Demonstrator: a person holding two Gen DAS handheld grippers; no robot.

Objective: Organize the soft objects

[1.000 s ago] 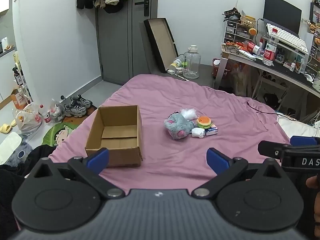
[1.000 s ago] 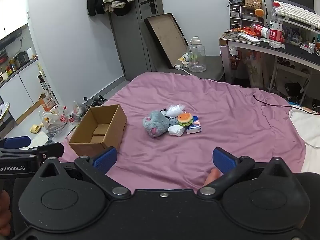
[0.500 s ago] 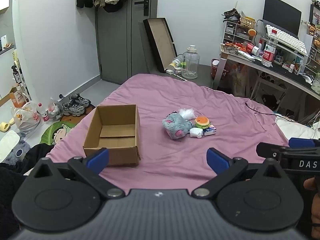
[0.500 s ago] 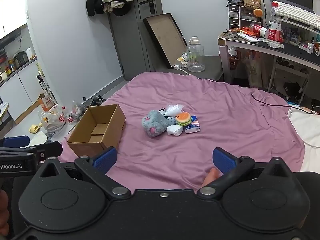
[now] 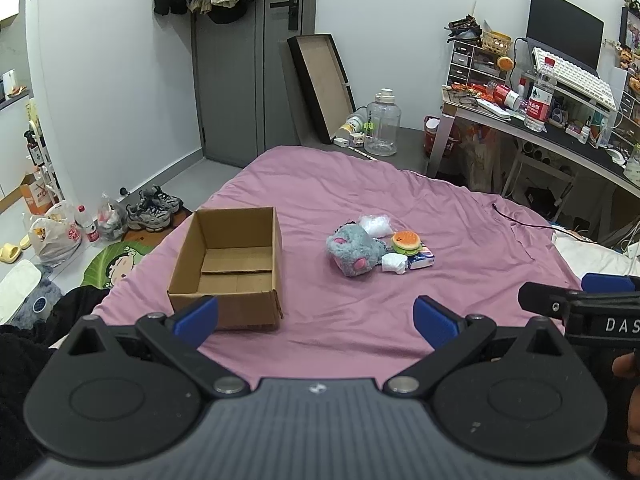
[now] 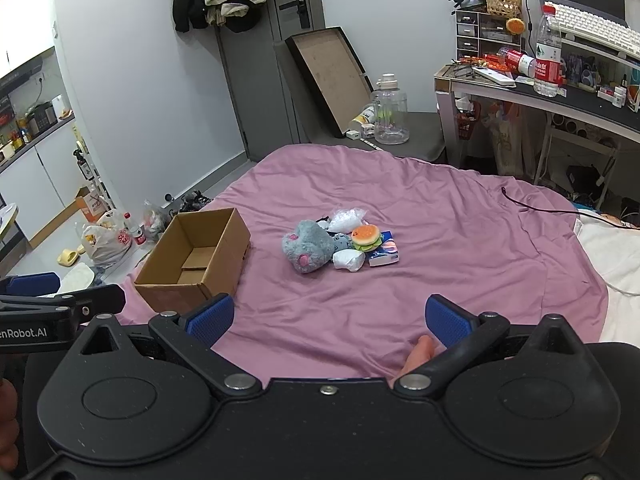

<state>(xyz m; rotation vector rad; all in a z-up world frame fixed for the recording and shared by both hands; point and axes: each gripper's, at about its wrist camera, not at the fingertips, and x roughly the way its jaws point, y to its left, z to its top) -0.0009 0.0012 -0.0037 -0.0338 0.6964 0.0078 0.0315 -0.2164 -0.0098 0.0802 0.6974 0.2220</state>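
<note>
Soft things lie in one small heap on the pink bedspread (image 5: 460,216), to the right of the cardboard box (image 5: 228,264) and well apart from it. We count a grey plush toy (image 5: 352,250) nearest the box, a clear crinkly bag (image 5: 376,224) behind it, a little burger toy (image 5: 406,240) touching its far side, a white wad (image 5: 394,263) in front of the burger, and a blue tissue pack (image 5: 422,258) furthest from the box. From the right wrist the same heap shows with the grey plush toy (image 6: 308,246) again on the side towards the cardboard box (image 6: 196,256).

As we judge it, nothing is done yet — the box stands open and we see only its bare bottom flaps, while every item is outside it.

Our left claw (image 5: 316,320) hangs over the near edge of the bedspread, just right of the box's near corner, fingers spread wide with nothing between them. Our right claw (image 6: 330,318) is spread and empty too, further right of the box — both are well short of the heap.

What is left, then, is all of it: reaching the heap and carrying each piece over into the box, presumably one at a time.
</note>
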